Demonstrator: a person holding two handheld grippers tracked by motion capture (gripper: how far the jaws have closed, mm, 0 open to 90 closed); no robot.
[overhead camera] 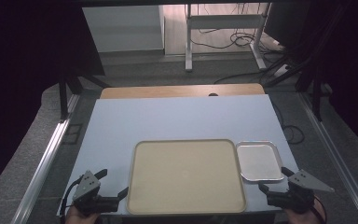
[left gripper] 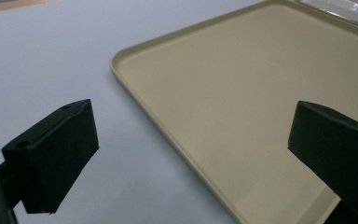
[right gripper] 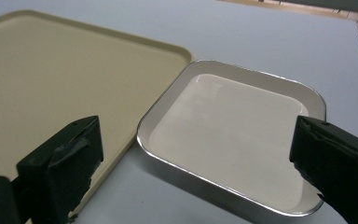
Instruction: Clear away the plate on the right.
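Note:
A large beige tray (overhead camera: 186, 175) lies empty at the front middle of the pale blue table (overhead camera: 177, 116). Against its right side sits a small empty metal tray (overhead camera: 260, 162). My left gripper (overhead camera: 115, 181) rests open at the beige tray's near left corner. In the left gripper view the open left gripper (left gripper: 193, 121) straddles the edge of the beige tray (left gripper: 242, 93), holding nothing. My right gripper (overhead camera: 272, 178) is open just in front of the metal tray. In the right gripper view the open right gripper (right gripper: 193, 135) frames the metal tray (right gripper: 233, 130), with the beige tray (right gripper: 51, 70) to its left.
A wooden board (overhead camera: 182, 91) runs along the table's far edge. Beyond it stand a metal desk frame (overhead camera: 223, 37) and cables on the floor. Aluminium rails (overhead camera: 46, 158) flank the table on both sides, and dark curtains hang around it.

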